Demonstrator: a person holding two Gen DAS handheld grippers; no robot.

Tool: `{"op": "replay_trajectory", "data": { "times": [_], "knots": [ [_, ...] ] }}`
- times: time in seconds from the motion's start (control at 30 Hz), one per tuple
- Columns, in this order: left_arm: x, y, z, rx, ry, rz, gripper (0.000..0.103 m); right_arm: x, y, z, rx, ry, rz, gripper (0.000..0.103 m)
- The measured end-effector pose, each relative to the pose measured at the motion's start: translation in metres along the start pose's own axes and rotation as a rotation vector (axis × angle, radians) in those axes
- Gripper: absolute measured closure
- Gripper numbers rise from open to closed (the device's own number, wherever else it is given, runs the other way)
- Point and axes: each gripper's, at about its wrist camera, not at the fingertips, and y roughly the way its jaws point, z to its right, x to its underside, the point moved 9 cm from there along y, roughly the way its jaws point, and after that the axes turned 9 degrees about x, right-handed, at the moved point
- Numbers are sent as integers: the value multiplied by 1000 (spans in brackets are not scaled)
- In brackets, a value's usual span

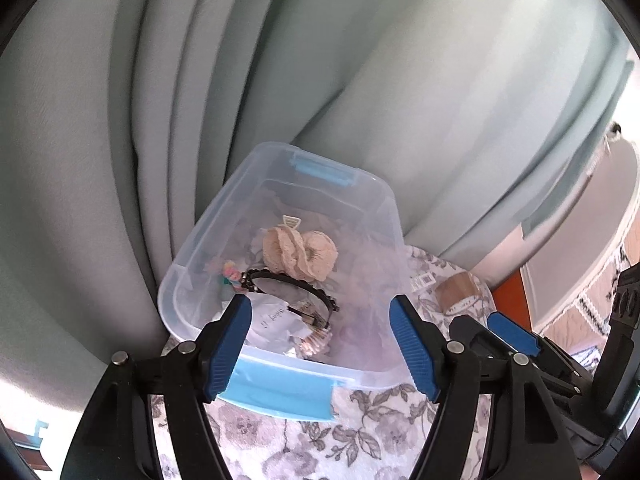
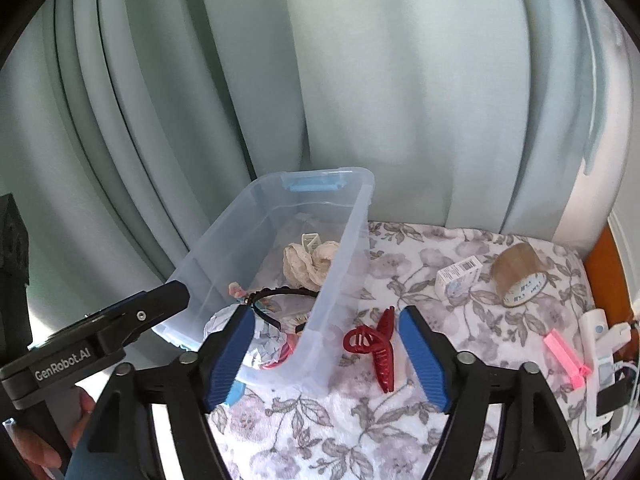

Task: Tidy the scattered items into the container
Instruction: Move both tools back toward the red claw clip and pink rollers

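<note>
I see the container (image 2: 280,240) left on the bed (image 2: 400,420), headband (image 2: 280,294) inside it, hair clip (image 2: 374,346) just right, tape roll (image 2: 518,276) farther right.

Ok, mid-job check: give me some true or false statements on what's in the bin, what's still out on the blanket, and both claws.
1. The red hair clip lies inside the clear bin. False: it lies on the floral blanket, beside the bin.
2. The black headband is in the bin. True.
3. The right claw grips the red hair clip. False: its jaws are open and empty.
4. The tape roll is still outside the bin. True.
5. The left claw is open, holding nothing. True.
</note>
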Motion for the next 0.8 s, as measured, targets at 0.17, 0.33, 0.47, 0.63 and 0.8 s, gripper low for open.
{"op": "replay_trajectory", "data": {
  "times": [0.17,0.33,0.47,0.63,0.8],
  "knots": [
    [2,0,23,-4,49,-11,30,4,-13,20,-10,48,14,14],
    [7,1,51,-10,115,-26,30,10,-27,41,-10,85,32,4],
    [10,5,75,-19,171,-42,30,14,-36,65,-4,139,44,2],
    [14,7,108,-21,243,-53,30,17,-47,99,22,210,63,0],
    [23,11,134,-19,295,-69,30,26,-57,124,31,244,80,0]
  ]
}}
